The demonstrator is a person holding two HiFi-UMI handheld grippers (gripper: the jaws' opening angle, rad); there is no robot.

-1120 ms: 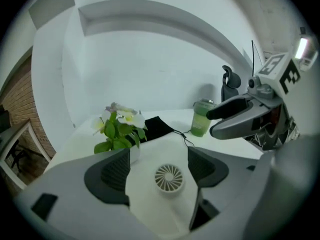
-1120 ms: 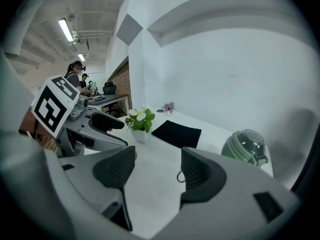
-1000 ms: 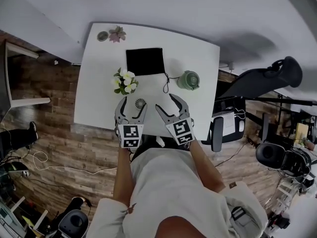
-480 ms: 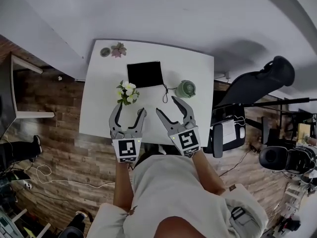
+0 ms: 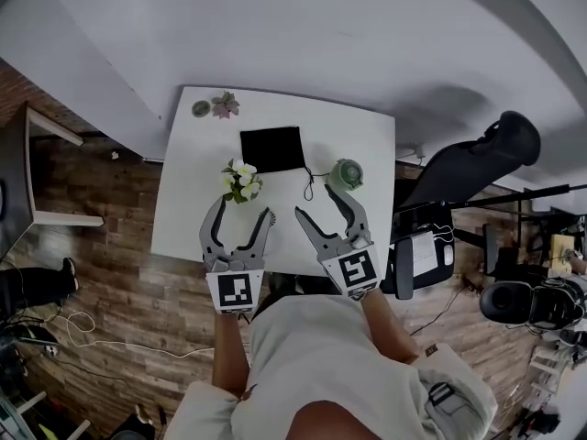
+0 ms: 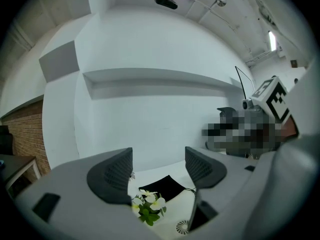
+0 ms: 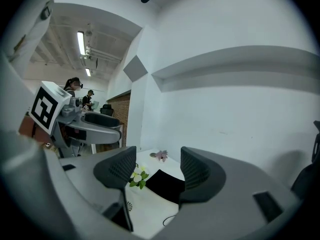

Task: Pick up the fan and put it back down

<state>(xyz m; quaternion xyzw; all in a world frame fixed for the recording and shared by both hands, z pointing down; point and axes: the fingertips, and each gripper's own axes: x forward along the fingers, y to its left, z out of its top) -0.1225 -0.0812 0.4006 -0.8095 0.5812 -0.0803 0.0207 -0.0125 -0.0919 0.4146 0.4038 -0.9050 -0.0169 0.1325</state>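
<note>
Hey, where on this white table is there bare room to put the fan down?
Bare: the left strip of the table beside the white flowers, and the far right corner behind the green teapot. Crowded: the middle, with the black pouch, a cord, the flowers and the fan.

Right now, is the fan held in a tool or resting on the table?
On the table. The left gripper view shows the fan sitting there below the left tool, whose jaws stand apart, empty.
</note>
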